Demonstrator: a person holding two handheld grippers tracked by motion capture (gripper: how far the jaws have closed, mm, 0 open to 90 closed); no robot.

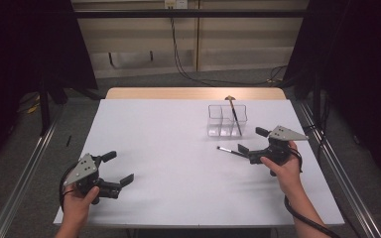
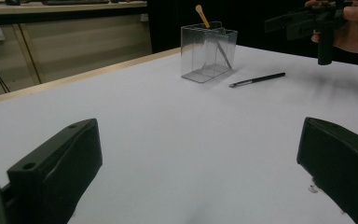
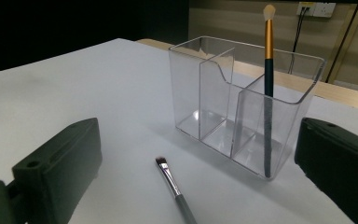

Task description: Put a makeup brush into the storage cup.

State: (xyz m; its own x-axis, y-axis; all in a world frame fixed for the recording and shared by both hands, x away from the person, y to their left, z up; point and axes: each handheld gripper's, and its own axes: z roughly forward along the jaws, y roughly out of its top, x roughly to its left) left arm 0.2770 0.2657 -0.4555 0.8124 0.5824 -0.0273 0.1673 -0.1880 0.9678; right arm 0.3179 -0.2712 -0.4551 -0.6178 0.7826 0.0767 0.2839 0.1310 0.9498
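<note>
I had the white table [image 1: 178, 163] under both tongs, and the clear three-compartment organizer [image 3: 242, 112] stood just beyond my right gripper [image 1: 254, 141], a long makeup brush [image 3: 267, 88] upright in its end compartment. The small flat brush [image 3: 175, 189] lay on the table between that gripper's spread jaws, its long axis running away from them, bristles toward the organizer. My left gripper [image 1: 120, 168], also spread and holding nothing, sat well apart from it.

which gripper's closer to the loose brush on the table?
Right. The right gripper hovers open at the handle end of the loose brush; in its own view the brush lies between its fingers. The left gripper sits open at the near-left corner, far off.
</note>
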